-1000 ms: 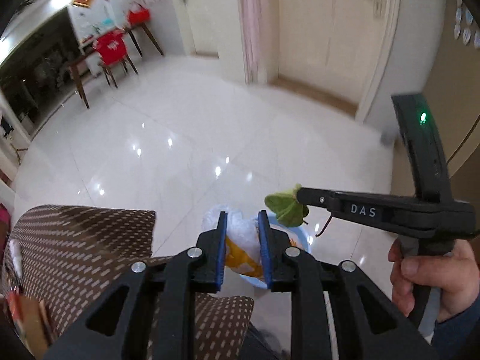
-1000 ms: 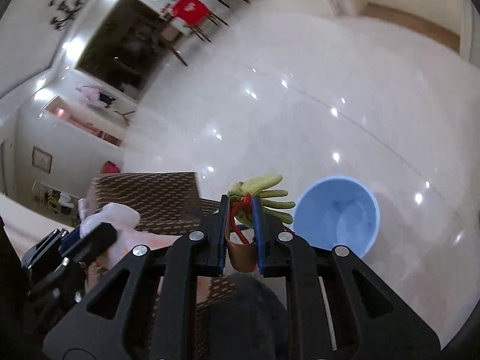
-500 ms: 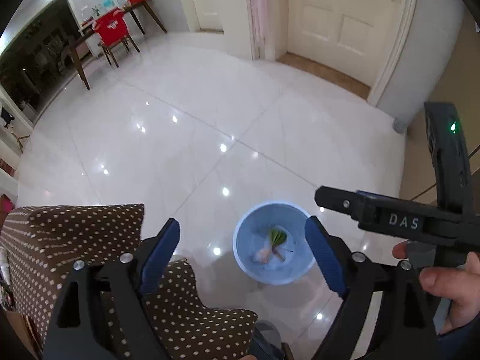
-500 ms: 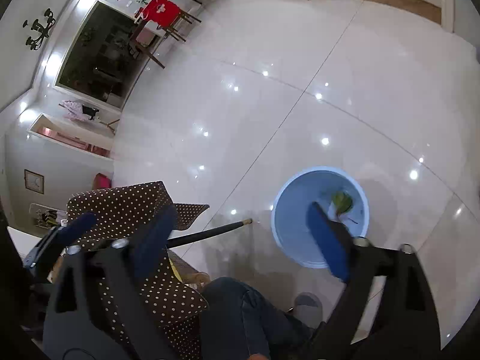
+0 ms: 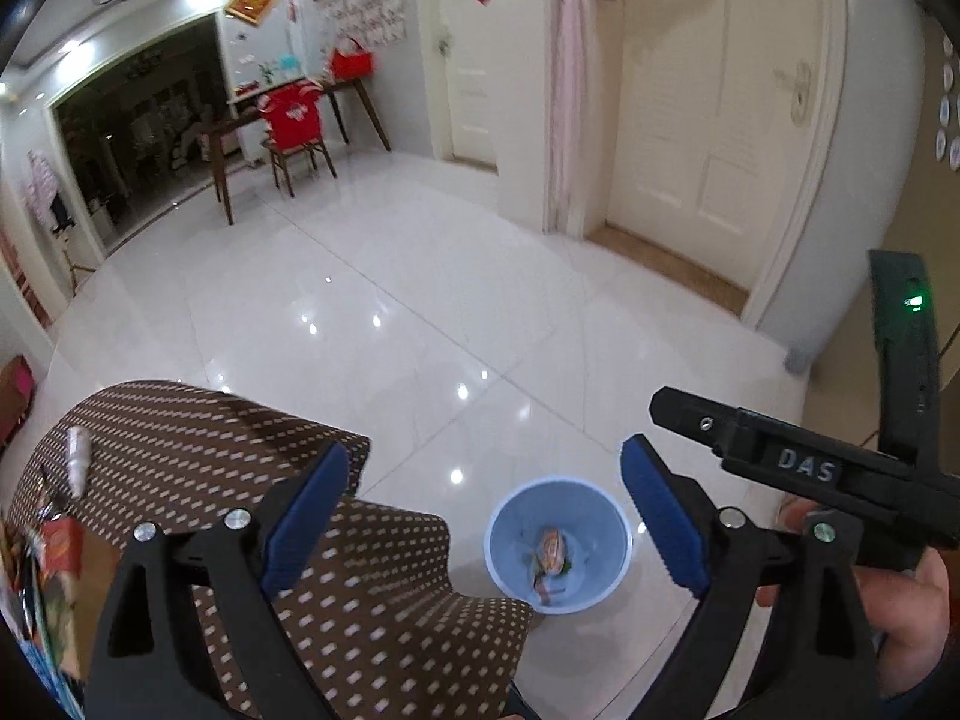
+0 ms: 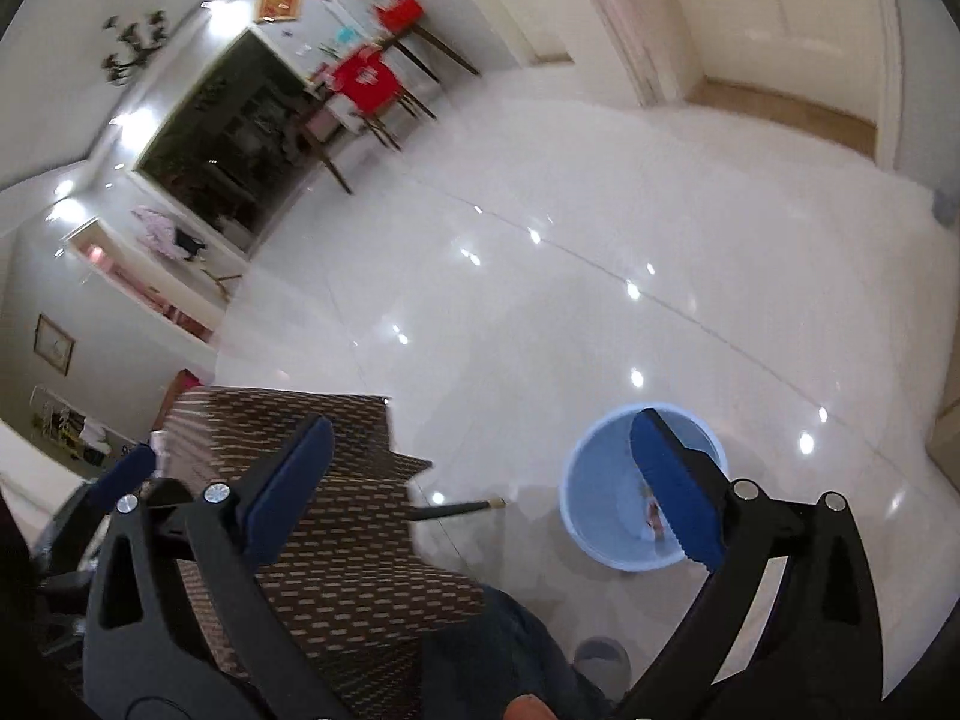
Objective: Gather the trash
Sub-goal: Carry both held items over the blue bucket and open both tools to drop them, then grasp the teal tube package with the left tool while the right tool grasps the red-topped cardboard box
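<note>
Trash sits at the bottom of the pale blue bin [image 5: 558,546]: an orange-and-white wrapper [image 5: 551,546] plus some small scraps I can't make out. Biggest thing around is the glossy white tile floor [image 5: 420,300], wide open all the way to the far doors and the red-covered chair [image 5: 294,132], so tons of room to move out there. Closer in, the brown dotted tablecloth [image 5: 240,444] hangs over the table edge just left of the bin, its corner drooping near the rim without touching it. The bin stands on the floor by the person's shoe [image 6: 600,657]. Left gripper [image 5: 480,522] has just been opening, jaws spread wide above the bin, nothing between them. Right gripper [image 6: 480,480] same deal, just been opening, fully spread and empty, its right pad [image 6: 666,480] overlapping the bin in view.
</note>
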Tool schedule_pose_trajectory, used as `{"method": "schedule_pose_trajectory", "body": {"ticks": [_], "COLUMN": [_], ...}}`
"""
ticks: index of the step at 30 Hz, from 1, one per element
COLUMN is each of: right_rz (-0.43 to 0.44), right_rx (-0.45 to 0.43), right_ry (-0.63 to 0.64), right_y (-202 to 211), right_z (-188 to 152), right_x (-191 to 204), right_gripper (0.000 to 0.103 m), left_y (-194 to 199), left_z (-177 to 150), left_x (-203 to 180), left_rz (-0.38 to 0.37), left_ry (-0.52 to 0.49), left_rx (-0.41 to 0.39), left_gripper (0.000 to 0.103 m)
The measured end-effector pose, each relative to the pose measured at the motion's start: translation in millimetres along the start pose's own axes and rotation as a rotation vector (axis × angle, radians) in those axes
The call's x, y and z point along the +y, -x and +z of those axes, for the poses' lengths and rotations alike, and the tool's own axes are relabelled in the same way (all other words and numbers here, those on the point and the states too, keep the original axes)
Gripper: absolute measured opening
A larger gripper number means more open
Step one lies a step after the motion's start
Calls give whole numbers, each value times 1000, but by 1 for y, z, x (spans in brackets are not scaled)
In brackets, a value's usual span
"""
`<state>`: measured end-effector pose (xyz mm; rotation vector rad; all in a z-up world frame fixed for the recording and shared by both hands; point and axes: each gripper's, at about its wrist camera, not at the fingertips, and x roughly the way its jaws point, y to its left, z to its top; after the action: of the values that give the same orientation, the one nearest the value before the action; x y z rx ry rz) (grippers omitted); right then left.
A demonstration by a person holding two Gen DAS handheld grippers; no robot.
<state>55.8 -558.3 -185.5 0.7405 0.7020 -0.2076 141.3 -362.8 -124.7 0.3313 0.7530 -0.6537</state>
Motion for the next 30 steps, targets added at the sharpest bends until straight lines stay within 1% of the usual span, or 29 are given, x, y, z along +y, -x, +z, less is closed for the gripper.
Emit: {"method": "schedule_pose_trajectory", "body": {"ticks": [3, 8, 12, 18, 22, 24, 28, 30], "right_rz": [45, 105, 130, 169, 174, 171, 172, 175], "right_rx": [-52, -124, -127, -104, -76, -59, -21, -6], "right_ry": [64, 181, 269, 363, 452, 492, 540, 556], "right_y": [23, 49, 54, 50, 41, 35, 21, 17], "right_z": [-3, -15, -31, -57, -79, -89, -106, -114], "right_x": [41, 102, 145, 201, 238, 252, 272, 280], "right_gripper": [97, 97, 97, 97, 97, 97, 97, 97], "left_y": [30, 77, 111, 144, 155, 158, 152, 149], "left_z": [-5, -18, -39, -74, -102, -112, -135, -144], "left_x": [16, 49, 83, 135, 164, 182, 222, 240], "left_rz": [18, 57, 112, 239, 322, 349, 409, 420], "left_ry": [42, 107, 166, 250, 289, 320, 395, 433], "left_rx": [-57, -143, -199, -241, -233, -223, -168, -144], "left_gripper": [90, 90, 90, 90, 90, 90, 90, 90]}}
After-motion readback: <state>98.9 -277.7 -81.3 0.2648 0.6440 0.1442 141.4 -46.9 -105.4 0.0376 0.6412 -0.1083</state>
